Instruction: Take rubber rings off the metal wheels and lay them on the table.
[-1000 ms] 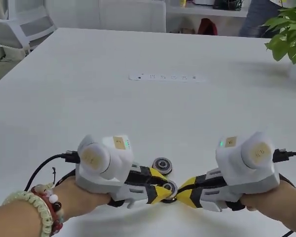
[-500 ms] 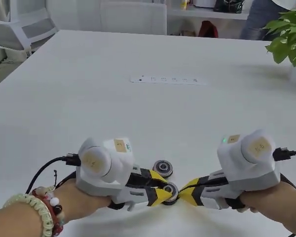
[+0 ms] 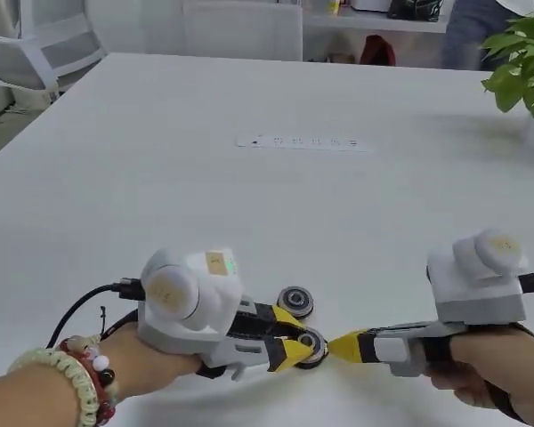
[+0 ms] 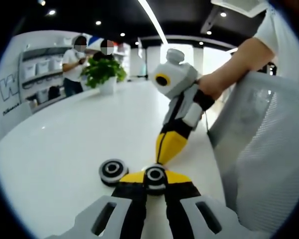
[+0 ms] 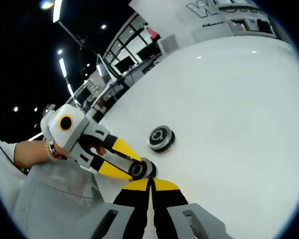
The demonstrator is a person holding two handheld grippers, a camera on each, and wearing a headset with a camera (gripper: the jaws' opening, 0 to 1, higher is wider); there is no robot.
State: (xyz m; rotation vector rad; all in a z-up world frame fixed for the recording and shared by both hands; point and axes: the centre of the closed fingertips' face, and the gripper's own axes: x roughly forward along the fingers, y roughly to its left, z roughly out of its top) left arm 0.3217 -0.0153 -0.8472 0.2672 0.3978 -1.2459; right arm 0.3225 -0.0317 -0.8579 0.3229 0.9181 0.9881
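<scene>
Left gripper (image 3: 295, 345): pinching metal wheel (image 3: 309, 342). Right gripper (image 3: 336, 347): pressed together, tip beside it. Second wheel (image 3: 295, 301): on tabletop (image 3: 249, 205), near.

From the head view we look forward and down over the surface (image 3: 249, 205) toward its far edge, with the left claw (image 3: 301, 339) and right claw (image 3: 335, 347) close below us at the near edge. The left gripper view sits low over the surface, facing the right claw nearby. The right gripper view, seemingly rolled, faces back at the left claw. All three share the gripped wheel (image 3: 309, 342) and the loose wheel (image 3: 295, 301) beside it.
</scene>
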